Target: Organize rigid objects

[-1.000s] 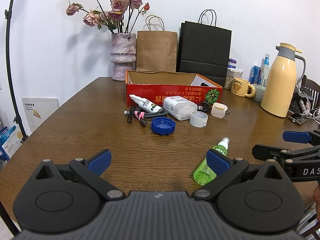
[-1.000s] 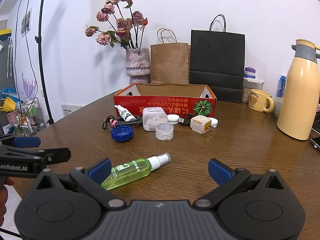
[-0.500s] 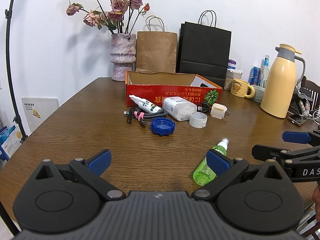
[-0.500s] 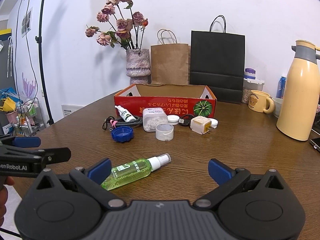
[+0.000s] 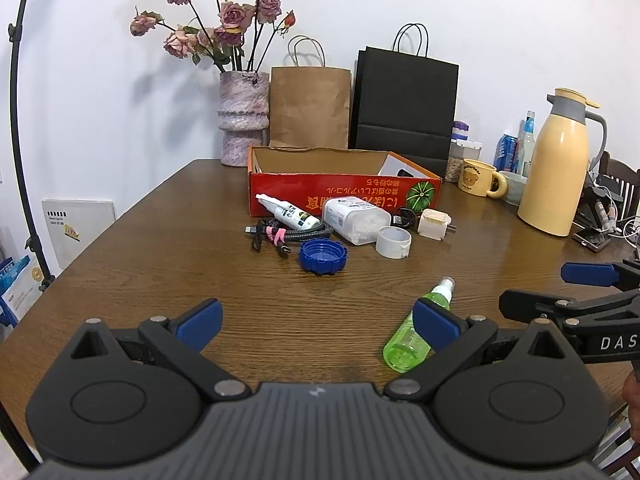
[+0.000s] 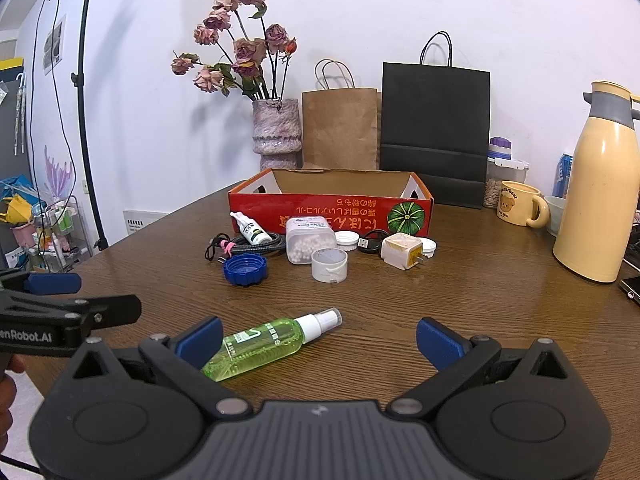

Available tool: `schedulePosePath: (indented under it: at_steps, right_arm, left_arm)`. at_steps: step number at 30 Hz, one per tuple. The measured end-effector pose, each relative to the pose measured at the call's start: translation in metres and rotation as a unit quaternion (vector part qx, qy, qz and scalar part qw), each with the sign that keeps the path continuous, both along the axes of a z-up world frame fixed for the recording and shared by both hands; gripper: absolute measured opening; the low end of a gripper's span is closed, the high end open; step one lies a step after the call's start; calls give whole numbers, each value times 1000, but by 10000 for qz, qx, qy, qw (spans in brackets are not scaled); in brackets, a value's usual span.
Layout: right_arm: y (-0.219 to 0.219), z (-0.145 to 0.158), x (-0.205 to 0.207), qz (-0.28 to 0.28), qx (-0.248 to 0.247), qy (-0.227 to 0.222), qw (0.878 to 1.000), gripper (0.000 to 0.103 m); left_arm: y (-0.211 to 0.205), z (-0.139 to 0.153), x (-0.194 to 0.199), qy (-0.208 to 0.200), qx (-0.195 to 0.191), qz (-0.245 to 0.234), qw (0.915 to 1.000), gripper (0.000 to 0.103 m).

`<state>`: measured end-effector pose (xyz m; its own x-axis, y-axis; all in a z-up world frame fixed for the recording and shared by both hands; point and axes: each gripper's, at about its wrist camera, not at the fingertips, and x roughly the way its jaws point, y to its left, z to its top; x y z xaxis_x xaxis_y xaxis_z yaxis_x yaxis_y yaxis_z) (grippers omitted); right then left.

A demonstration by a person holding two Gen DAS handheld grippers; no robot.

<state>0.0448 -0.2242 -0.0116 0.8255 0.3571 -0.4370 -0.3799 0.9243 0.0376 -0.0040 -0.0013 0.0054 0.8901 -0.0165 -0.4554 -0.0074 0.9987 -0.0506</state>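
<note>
- Right wrist view: my right gripper [image 6: 318, 338] is wide open and holds nothing; the green spray bottle [image 6: 260, 344] lies on its side on the table [image 6: 480, 300], just ahead of my left finger, with its white nozzle pointing to the right.
- My left gripper [image 5: 316, 322] is also fully open and empty; there the bottle [image 5: 412, 340] lies partly behind its right finger.
- I judge the bottle light, stiff, smooth plastic that rolls easily.
- I would take it across the middle of the body, not at the thin nozzle.
- The red box [image 6: 332, 200] is far ahead, behind the small clutter.
</note>
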Motion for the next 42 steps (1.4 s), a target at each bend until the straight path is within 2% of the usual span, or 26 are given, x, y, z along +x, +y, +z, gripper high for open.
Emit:
schedulePosePath:
  at_steps: [13,42]
  right_arm:
    - [1,6,-5,2,-13,-2,10000,103]
    - [14,-7,4,47,-127,80,9999,103]
  left_arm:
    - [2,-2,1,-12,-57,14,10000,103]
    - [16,-11,2,18,-168,98,9998,103]
